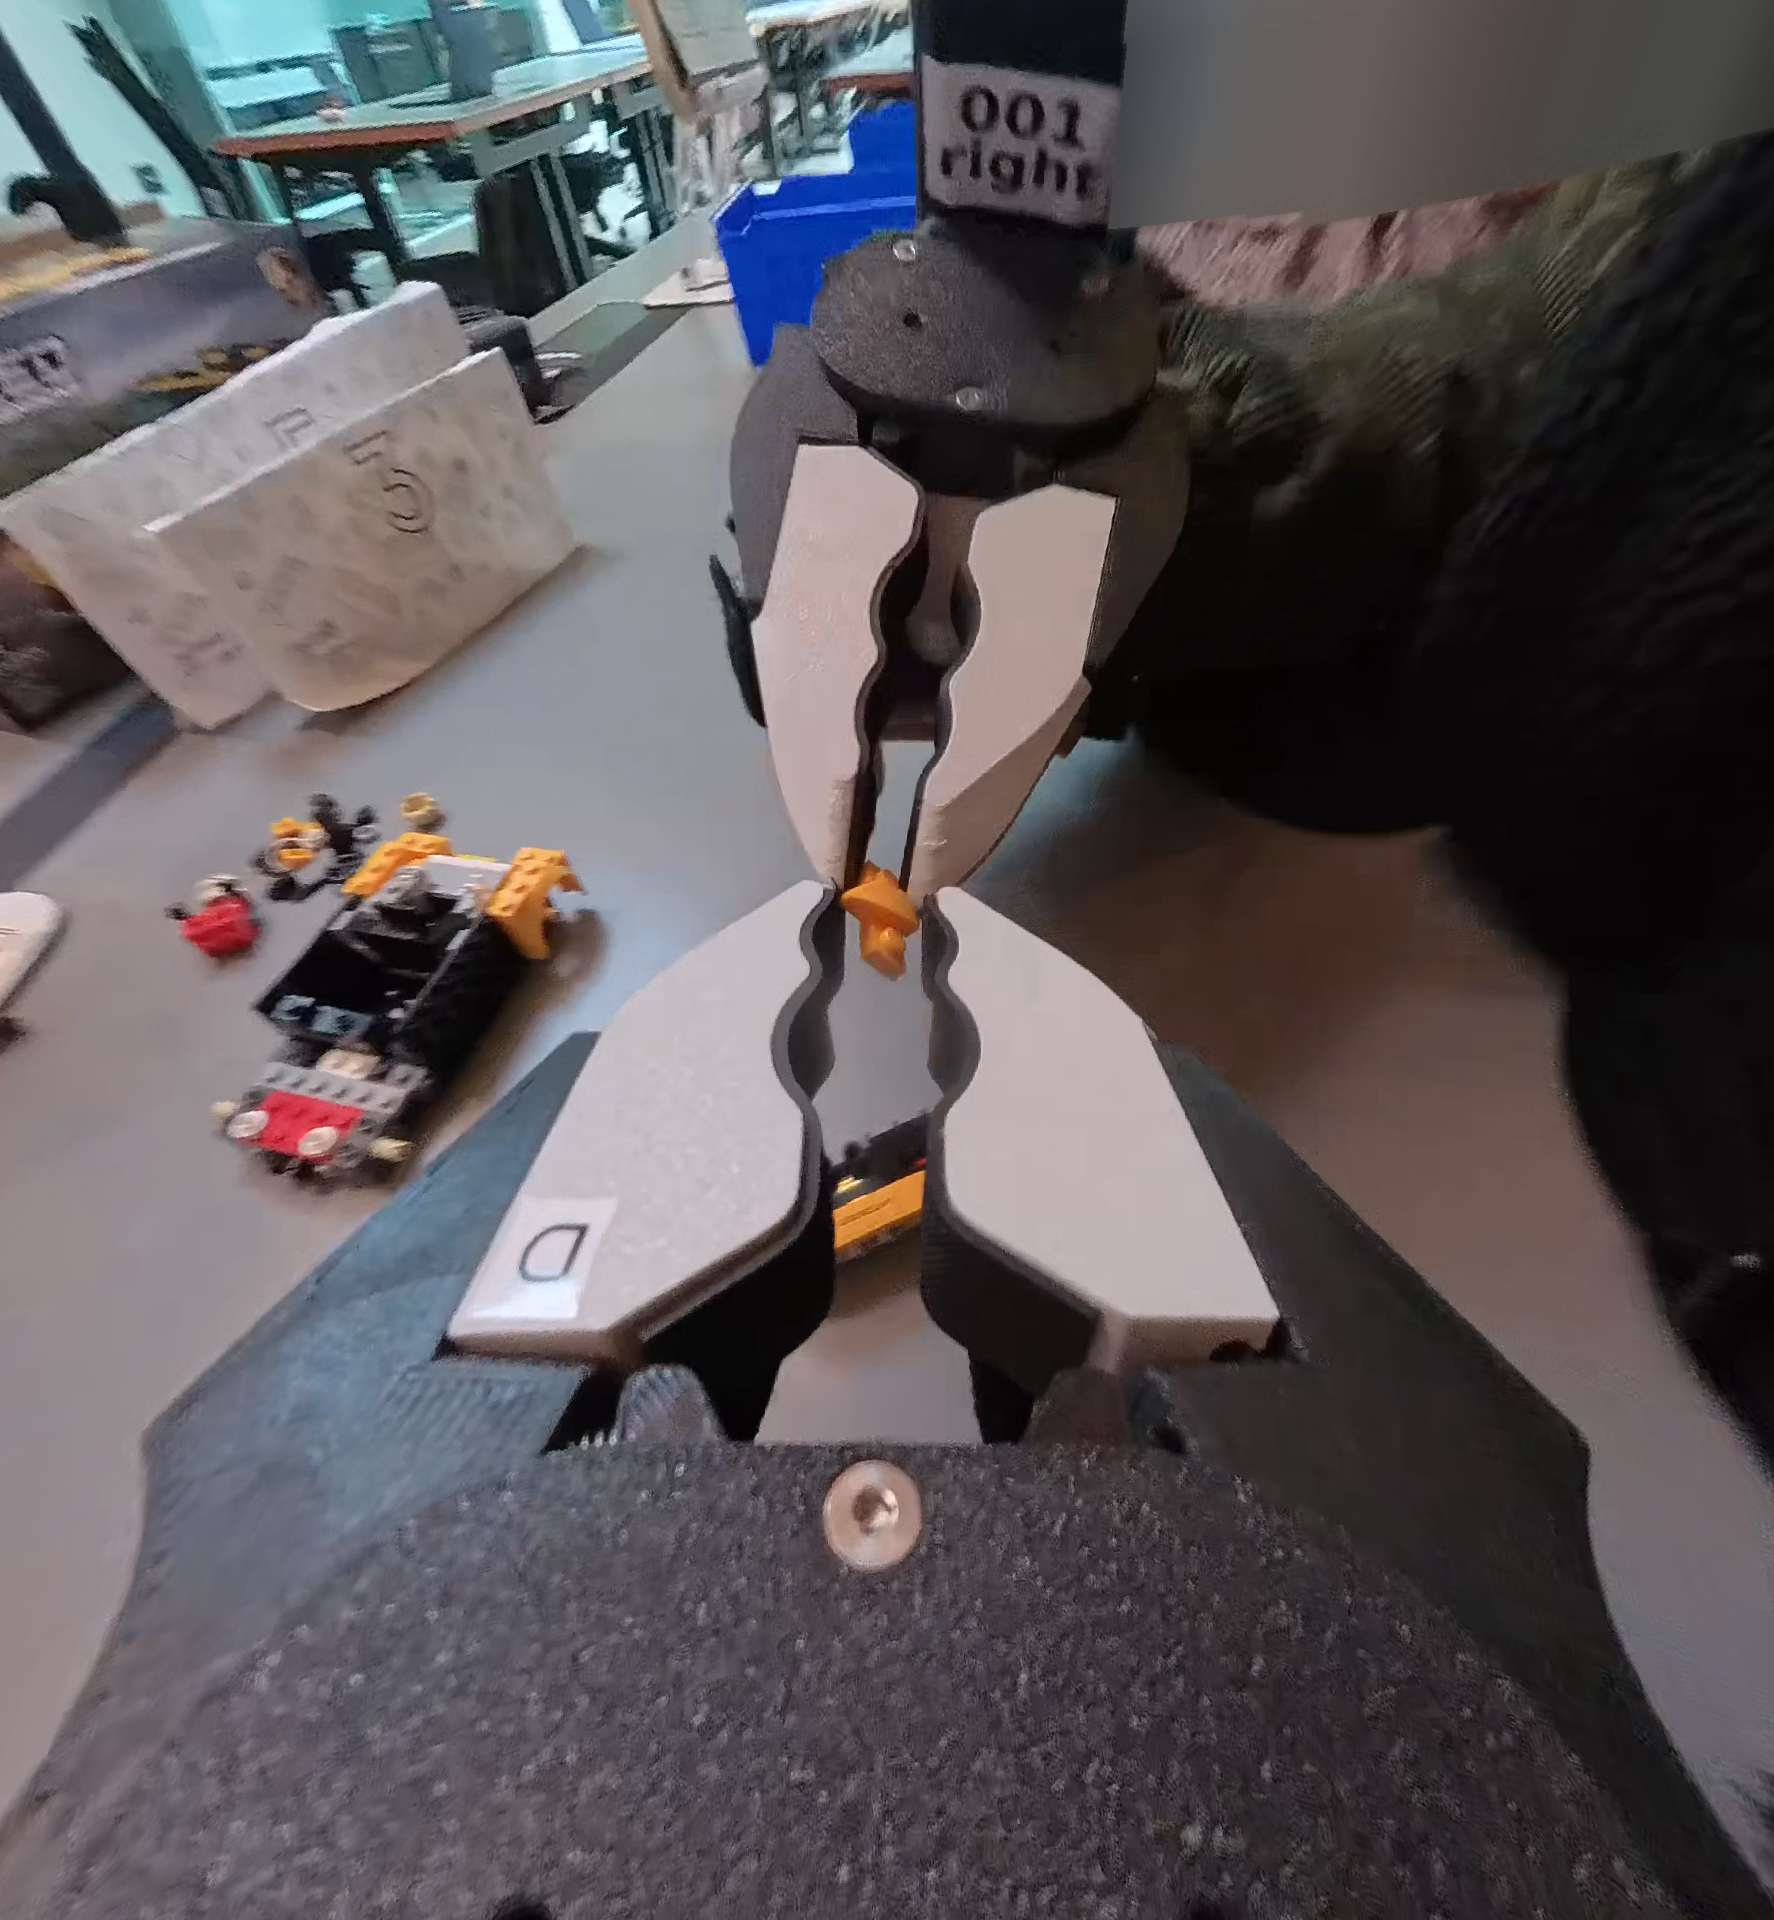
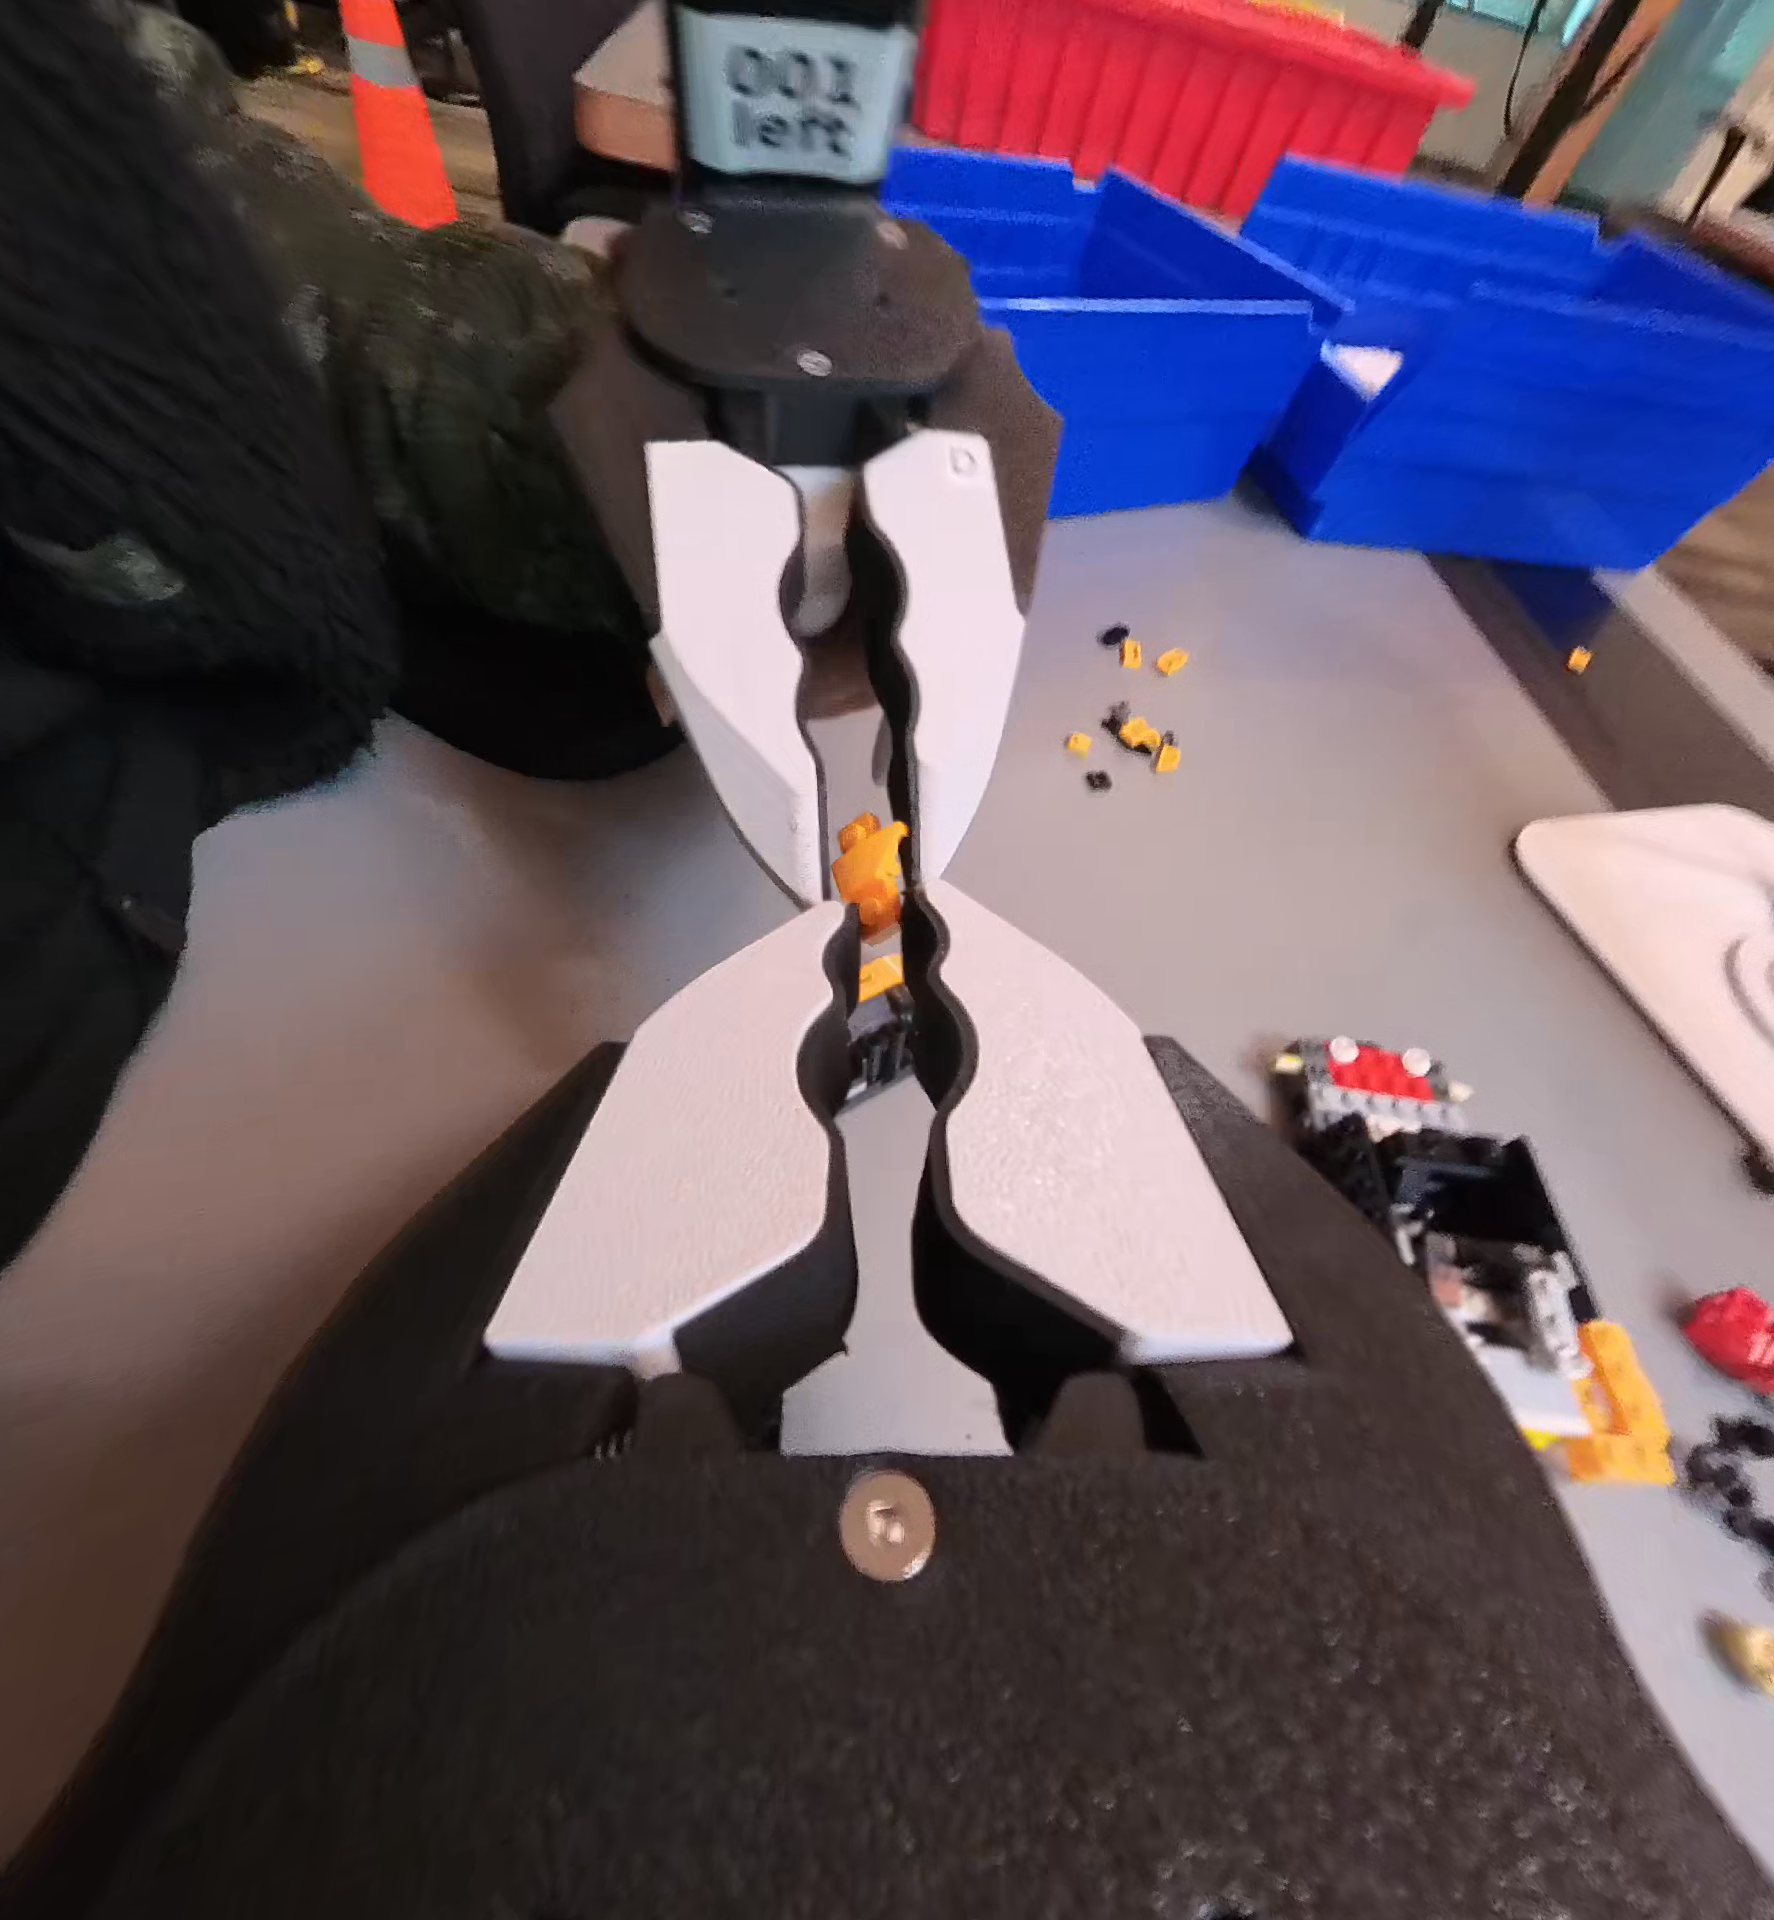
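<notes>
Two hand-held grippers are meeting tip to tip above a grey table. The right gripper is pinching the upper end of a small orange brick piece. The left gripper is standing slightly spread around the lower end; pad contact there cannot be told.

Risk: the piece is small and gripped near its edge, so a twist or uneven pull between the grippers could probably flick it out and drop it to the table.

Setting: a partly built brick car is lying toward the table's left edge, with loose bricks scattered farther along. Blue bins are standing at the far edge; desks are filling the room behind.
</notes>
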`<state>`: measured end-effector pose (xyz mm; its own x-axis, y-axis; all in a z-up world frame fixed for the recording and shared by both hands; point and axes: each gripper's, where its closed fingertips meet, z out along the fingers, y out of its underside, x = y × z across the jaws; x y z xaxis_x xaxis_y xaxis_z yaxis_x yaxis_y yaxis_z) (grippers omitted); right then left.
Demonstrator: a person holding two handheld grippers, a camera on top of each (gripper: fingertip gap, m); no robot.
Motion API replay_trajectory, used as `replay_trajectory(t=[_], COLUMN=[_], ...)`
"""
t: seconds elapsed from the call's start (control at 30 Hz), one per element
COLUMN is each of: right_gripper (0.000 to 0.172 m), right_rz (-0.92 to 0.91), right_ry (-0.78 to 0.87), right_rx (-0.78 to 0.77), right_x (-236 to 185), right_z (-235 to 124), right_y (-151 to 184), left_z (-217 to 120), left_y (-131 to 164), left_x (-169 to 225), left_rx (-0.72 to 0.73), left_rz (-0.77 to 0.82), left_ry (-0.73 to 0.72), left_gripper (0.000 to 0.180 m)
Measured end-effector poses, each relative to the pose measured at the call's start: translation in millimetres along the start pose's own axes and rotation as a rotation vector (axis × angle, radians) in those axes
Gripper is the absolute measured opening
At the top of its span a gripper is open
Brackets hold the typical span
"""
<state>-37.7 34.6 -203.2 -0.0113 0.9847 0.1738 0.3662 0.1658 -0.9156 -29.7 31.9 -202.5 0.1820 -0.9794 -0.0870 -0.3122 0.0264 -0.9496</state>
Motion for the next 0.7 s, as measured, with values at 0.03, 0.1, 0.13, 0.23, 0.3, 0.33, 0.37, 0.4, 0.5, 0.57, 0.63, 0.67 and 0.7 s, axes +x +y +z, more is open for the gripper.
replay_trajectory(t=[0.03, 0.1, 0.13, 0.23, 0.3, 0.33, 0.37, 0.4, 0.5, 0.57, 0.63, 0.67, 0.7], right_gripper=[0.007, 0.007, 0.007, 0.007, 0.007, 0.007, 0.007, 0.008, 0.007, 0.008, 0.008, 0.008, 0.008], right_rz=[0.037, 0.125, 0.164, 0.225, 0.255, 0.258, 0.257, 0.262, 0.282, 0.294, 0.303, 0.302, 0.299], right_ry=[-0.001, -0.017, -0.024, -0.041, -0.062, -0.051, -0.031, -0.011, 0.036, 0.059, 0.065, 0.063, 0.063], right_rx=[-0.012, -0.024, -0.023, -0.056, -0.029, -0.031, -0.039, -0.048, -0.062, -0.07, -0.079, -0.081, -0.083], right_x=[2, 4, 5, 4, 2, 4, 8, 11, 22, 27, 28, 28, 28], right_z=[2, 5, 6, 11, 12, 12, 12, 11, 9, 8, 9, 9, 9], right_y=[4, 9, 10, 19, 16, 16, 18, 21, 27, 31, 34, 35, 36], left_z=[1, 1, 1, -3, -2, -4, -7, -12, -32, -53, -74, -83, -89], left_y=[3, 6, 7, -6, 3, 6, 6, 7, 37, 74, 102, 109, 113], left_x=[-2, -4, -5, -2, -10, -13, -19, -29, -71, -96, -112, -117, -122], left_rx=[-0.018, -0.034, -0.036, 0.04, -0.018, -0.035, -0.037, -0.046, -0.213, -0.393, -0.515, -0.548, -0.557], left_rz=[0.041, 0.114, 0.134, 0.159, 0.147, 0.131, 0.104, 0.062, -0.133, -0.256, -0.335, -0.358, -0.367], left_ry=[-0.027, -0.065, -0.076, -0.073, -0.1, -0.106, -0.126, -0.164, -0.341, -0.483, -0.598, -0.639, -0.678], left_gripper=[0.013, 0.012, 0.012, 0.011, 0.011, 0.011, 0.011, 0.011, 0.012, 0.012, 0.012, 0.013, 0.016])
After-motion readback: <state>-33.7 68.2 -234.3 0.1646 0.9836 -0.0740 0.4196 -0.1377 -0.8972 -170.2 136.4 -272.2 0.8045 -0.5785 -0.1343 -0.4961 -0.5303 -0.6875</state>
